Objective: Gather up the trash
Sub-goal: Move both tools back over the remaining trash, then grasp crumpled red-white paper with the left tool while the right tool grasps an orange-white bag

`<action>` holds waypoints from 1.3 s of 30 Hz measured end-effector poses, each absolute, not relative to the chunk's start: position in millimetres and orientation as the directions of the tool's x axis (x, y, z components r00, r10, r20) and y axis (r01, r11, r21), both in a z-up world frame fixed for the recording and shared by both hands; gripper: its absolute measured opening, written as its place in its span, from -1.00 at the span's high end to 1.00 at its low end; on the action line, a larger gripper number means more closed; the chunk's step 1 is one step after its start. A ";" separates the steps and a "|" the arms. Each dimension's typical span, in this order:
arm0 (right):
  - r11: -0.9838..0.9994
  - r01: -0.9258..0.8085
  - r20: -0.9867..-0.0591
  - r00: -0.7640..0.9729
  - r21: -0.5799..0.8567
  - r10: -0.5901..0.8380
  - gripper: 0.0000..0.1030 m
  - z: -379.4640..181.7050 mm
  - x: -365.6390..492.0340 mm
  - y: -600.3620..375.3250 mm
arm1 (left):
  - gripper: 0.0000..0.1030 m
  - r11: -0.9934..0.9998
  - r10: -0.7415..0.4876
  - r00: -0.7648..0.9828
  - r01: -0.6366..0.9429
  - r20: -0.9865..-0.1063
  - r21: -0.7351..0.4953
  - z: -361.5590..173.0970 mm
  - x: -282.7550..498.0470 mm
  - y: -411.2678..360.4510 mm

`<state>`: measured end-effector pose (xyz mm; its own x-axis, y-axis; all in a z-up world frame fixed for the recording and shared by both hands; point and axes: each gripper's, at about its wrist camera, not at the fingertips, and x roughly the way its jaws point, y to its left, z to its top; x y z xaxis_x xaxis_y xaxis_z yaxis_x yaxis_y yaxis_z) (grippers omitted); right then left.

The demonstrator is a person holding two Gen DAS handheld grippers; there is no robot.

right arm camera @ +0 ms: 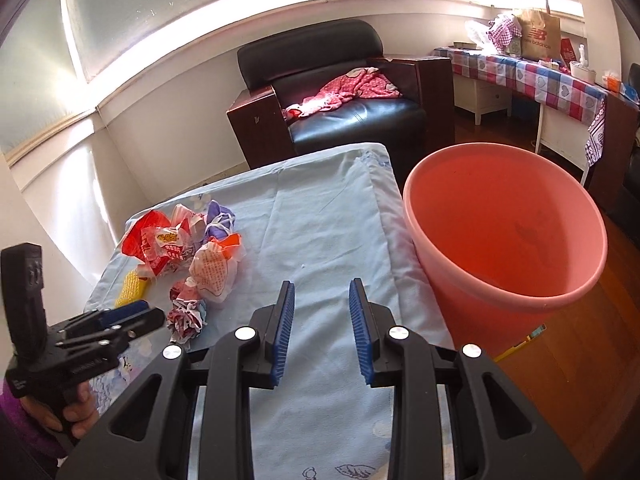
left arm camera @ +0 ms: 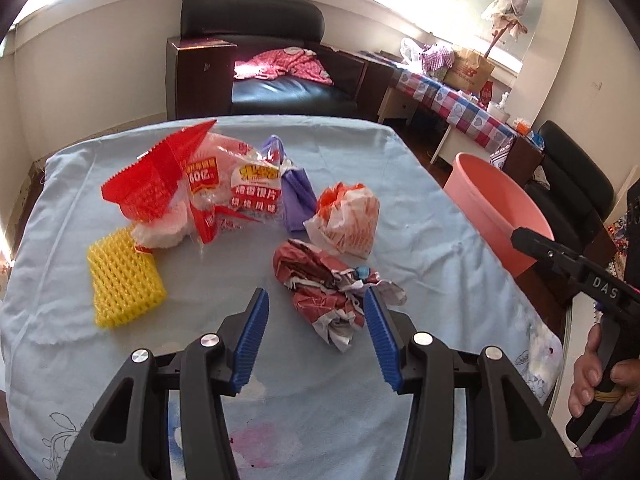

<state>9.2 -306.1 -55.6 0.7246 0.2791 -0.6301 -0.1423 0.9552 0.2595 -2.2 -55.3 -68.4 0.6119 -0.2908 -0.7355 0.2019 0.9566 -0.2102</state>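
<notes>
Crumpled red-and-white paper wad (left arm camera: pixel 332 292) on cloth-covered desk (left arm camera: pixel 420 208), left gripper (left arm camera: pixel 316 340) gaping, ribbed blue pads just short of wad, right gripper (right arm camera: pixel 322 332) part-open, empty, smooth pink plastic bucket (right arm camera: pixel 504 240) right of wad, base hidden.

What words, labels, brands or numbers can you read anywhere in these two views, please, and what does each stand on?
"DAS": black body of the right gripper, seen from the left wrist.
"new balance", with its logo: brown paper shopping bag on the checked tablecloth.
"60", then a Chinese character: clear and red plastic snack wrapper on the pale blue sheet.
Other Chinese print on that wrapper: blurred, I cannot read it surely.
Print on the orange and white crumpled bag: too small.
</notes>
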 end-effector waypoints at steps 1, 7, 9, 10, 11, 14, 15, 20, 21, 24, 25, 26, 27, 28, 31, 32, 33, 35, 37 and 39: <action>0.955 -0.144 -0.632 0.723 0.259 0.281 0.44 -56.0 9.2 -305.3 | 0.07 0.957 -0.287 0.601 0.201 -0.746 -0.207 -72.8 -0.5 -57.7; 0.953 -0.159 -0.641 0.711 0.256 0.291 0.44 -58.9 10.2 -300.5 | 0.28 0.949 -0.313 0.554 0.213 -0.771 -0.233 -87.1 8.2 -64.6; 0.952 -0.167 -0.644 0.705 0.257 0.298 0.44 -59.7 11.1 -297.9 | 0.38 0.949 -0.313 0.559 0.217 -0.768 -0.229 -86.8 6.9 -65.7; 0.950 -0.173 -0.646 0.700 0.259 0.304 0.44 -59.9 11.9 -295.9 | 0.53 0.947 -0.319 0.560 0.223 -0.765 -0.231 -86.2 6.3 -65.8; 0.949 -0.180 -0.648 0.696 0.260 0.310 0.44 -59.9 12.5 -294.1 | 0.55 0.944 -0.326 0.555 0.230 -0.765 -0.236 -85.3 6.1 -65.2; 0.941 -0.204 -0.646 0.686 0.270 0.334 0.44 -59.6 14.8 -285.4 | 0.70 0.946 -0.321 0.569 0.231 -0.757 -0.228 -80.9 2.0 -61.8; 0.937 -0.214 -0.645 0.682 0.275 0.345 0.44 -58.8 15.2 -282.0 | 0.70 0.948 -0.315 0.577 0.229 -0.753 -0.221 -78.9 0.2 -60.0; 0.915 -0.251 -0.642 0.653 0.317 0.401 0.44 -56.3 25.0 -263.0 | 0.72 0.951 -0.305 0.618 0.233 -0.724 -0.202 -66.1 -9.6 -48.0; 0.907 -0.256 -0.644 0.641 0.333 0.417 0.44 -56.7 28.9 -257.9 | 0.72 0.953 -0.301 0.625 0.232 -0.720 -0.196 -64.2 -11.2 -45.7; 0.887 -0.259 -0.650 0.606 0.383 0.458 0.11 -60.7 39.6 -245.2 | 0.72 0.954 -0.298 0.641 0.224 -0.707 -0.199 -59.6 -16.5 -34.3; 0.878 -0.261 -0.652 0.591 0.401 0.474 0.10 -62.3 43.9 -239.4 | 0.72 0.954 -0.298 0.645 0.218 -0.703 -0.204 -57.7 -18.0 -29.1; 0.875 -0.261 -0.656 0.583 0.408 0.479 0.10 -63.3 47.0 -235.7 | 0.72 0.955 -0.297 0.648 0.213 -0.701 -0.208 -56.4 -18.7 -24.8; 0.873 -0.260 -0.662 0.574 0.412 0.483 0.10 -64.7 50.7 -230.3 | 0.72 0.955 -0.296 0.651 0.206 -0.699 -0.213 -54.9 -19.1 -19.5; 0.873 -0.259 -0.668 0.565 0.414 0.484 0.10 -66.2 54.7 -224.9 | 0.72 0.955 -0.295 0.654 0.199 -0.697 -0.218 -53.8 -19.5 -14.5; 0.880 -0.250 -0.699 0.536 0.404 0.473 0.09 -73.2 65.8 -211.5 | 0.72 0.955 -0.296 0.659 0.178 -0.692 -0.239 -49.7 -18.5 0.5; 0.884 -0.244 -0.710 0.527 0.399 0.467 0.10 -76.5 69.4 -207.3 | 0.72 0.954 -0.296 0.659 0.171 -0.692 -0.245 -49.4 -17.7 4.1; 0.887 -0.239 -0.720 0.520 0.395 0.460 0.10 -79.5 71.4 -204.4 | 0.72 0.953 -0.297 0.659 0.166 -0.691 -0.252 -49.0 -16.9 7.3; 0.897 -0.224 -0.741 0.506 0.382 0.442 0.09 -85.9 76.1 -199.5 | 0.72 0.951 -0.300 0.659 0.156 -0.690 -0.265 -48.5 -14.5 13.5; 0.902 -0.215 -0.752 0.499 0.374 0.431 0.09 -88.8 79.7 -197.7 | 0.72 0.950 -0.303 0.658 0.152 -0.689 -0.272 -48.6 -11.9 17.3; 0.904 -0.212 -0.754 0.500 0.371 0.427 0.09 -89.1 83.1 -196.7 | 0.72 0.949 -0.304 0.658 0.150 -0.689 -0.276 -47.8 -8.7 18.8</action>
<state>83.1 -196.7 -89.1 0.5002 0.4266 -0.7536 -0.2120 0.9041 0.3711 -8.7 18.8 -47.8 0.6575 -0.3045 -0.6892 0.1499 0.9493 -0.2764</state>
